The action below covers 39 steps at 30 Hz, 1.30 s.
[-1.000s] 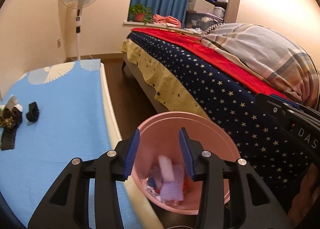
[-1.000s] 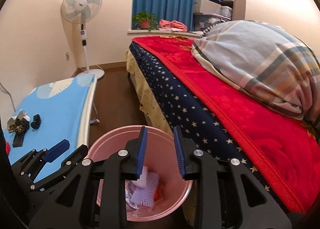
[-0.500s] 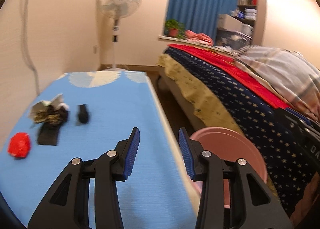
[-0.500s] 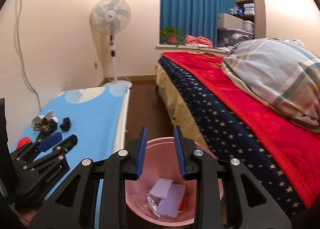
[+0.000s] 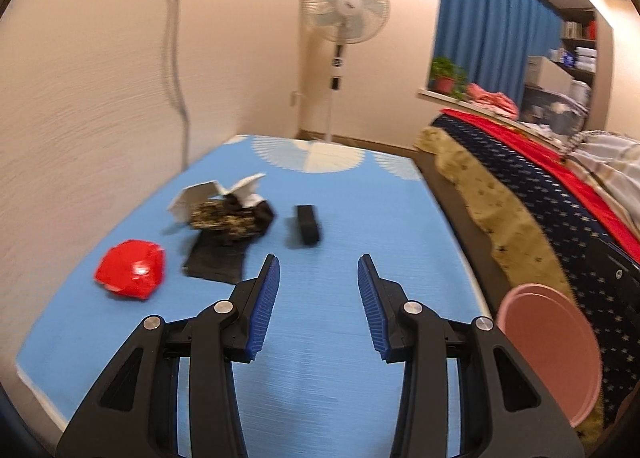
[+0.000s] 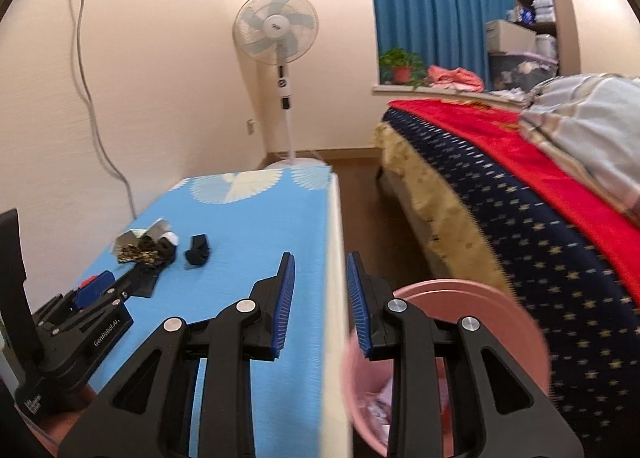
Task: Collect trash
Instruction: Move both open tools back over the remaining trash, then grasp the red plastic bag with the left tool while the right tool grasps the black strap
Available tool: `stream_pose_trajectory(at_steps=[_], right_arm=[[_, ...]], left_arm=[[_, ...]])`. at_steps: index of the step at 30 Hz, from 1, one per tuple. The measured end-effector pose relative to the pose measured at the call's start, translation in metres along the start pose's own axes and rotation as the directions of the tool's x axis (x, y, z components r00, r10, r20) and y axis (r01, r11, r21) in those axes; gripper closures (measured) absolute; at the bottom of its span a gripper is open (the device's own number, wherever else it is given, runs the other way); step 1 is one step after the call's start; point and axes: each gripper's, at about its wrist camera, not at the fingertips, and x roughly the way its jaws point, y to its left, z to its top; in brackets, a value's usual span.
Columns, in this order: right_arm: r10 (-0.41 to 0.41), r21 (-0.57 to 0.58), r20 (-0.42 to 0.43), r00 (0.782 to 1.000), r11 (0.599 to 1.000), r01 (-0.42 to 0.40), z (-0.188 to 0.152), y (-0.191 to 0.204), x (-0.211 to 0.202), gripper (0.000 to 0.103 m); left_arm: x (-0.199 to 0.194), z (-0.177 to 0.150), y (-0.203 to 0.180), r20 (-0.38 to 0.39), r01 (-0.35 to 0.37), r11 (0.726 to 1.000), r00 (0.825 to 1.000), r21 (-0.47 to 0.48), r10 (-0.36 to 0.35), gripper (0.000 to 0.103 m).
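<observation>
The left gripper (image 5: 318, 300), jaws spread and empty, has swung off the pink bin (image 5: 552, 354), now at the frame's lower right, and faces the blue table (image 5: 340, 378). Ahead, centre-left, lie a red wrapper (image 5: 131, 275), a heap of paper and dark scraps (image 5: 226, 218), blurred, and a black piece (image 5: 307, 224). The right gripper (image 6: 320, 304), also spread and empty, now straddles the table edge, with the bin and its litter at lower right.

On the blue cloth-covered table (image 5: 320, 338): one crumpled red wrapper (image 5: 131, 269) at nine o'clock, one heap of black-and-white scraps (image 5: 228, 214) at eleven, one small black lump (image 5: 307, 224) at twelve. One pink plastic bin (image 5: 552, 350) at three.
</observation>
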Motion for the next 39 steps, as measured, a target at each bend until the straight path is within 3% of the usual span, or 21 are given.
stream_pose_trajectory(at_steps=[9, 17, 21, 24, 27, 28, 30, 35, 39], right_arm=[[0.130, 0.020, -0.048, 0.990, 0.991, -0.129, 0.003, 0.044, 0.055, 0.075], [0.221, 0.018, -0.111, 0.969, 0.975, -0.220, 0.004, 0.084, 0.108, 0.075], [0.244, 0.019, -0.149, 0.958, 0.970, -0.244, 0.003, 0.102, 0.136, 0.075], [0.259, 0.018, -0.185, 0.948, 0.965, -0.260, 0.002, 0.115, 0.156, 0.075], [0.272, 0.013, -0.210, 0.939, 0.961, -0.276, 0.002, 0.129, 0.174, 0.073], [0.278, 0.010, -0.220, 0.935, 0.959, -0.283, 0.002, 0.134, 0.181, 0.063], [0.278, 0.000, -0.234, 0.932, 0.958, -0.286, 0.001, 0.143, 0.191, 0.053], [0.267, -0.022, -0.285, 0.920, 0.958, -0.285, -0.002, 0.157, 0.215, 0.053], [0.253, -0.017, -0.316, 0.915, 0.962, -0.272, -0.005, 0.157, 0.226, 0.058]], left_arm=[[0.017, -0.001, 0.046, 0.004, -0.174, 0.983, 0.985, -0.060, 0.174, 0.063], [0.039, 0.002, 0.100, -0.072, -0.352, 0.923, 0.936, -0.152, 0.345, 0.061], [0.047, 0.001, 0.125, -0.127, -0.408, 0.888, 0.912, -0.210, 0.389, 0.059], [0.051, 0.001, 0.133, -0.150, -0.438, 0.868, 0.899, -0.233, 0.412, 0.044], [0.054, 0.000, 0.141, -0.172, -0.457, 0.851, 0.889, -0.257, 0.425, 0.039], [0.054, 0.000, 0.144, -0.179, -0.465, 0.845, 0.884, -0.264, 0.431, 0.038], [0.058, -0.001, 0.150, -0.196, -0.469, 0.836, 0.882, -0.285, 0.428, 0.038], [0.065, -0.006, 0.162, -0.244, -0.477, 0.813, 0.877, -0.333, 0.414, 0.038], [0.071, -0.009, 0.163, -0.262, -0.465, 0.818, 0.881, -0.338, 0.393, 0.037]])
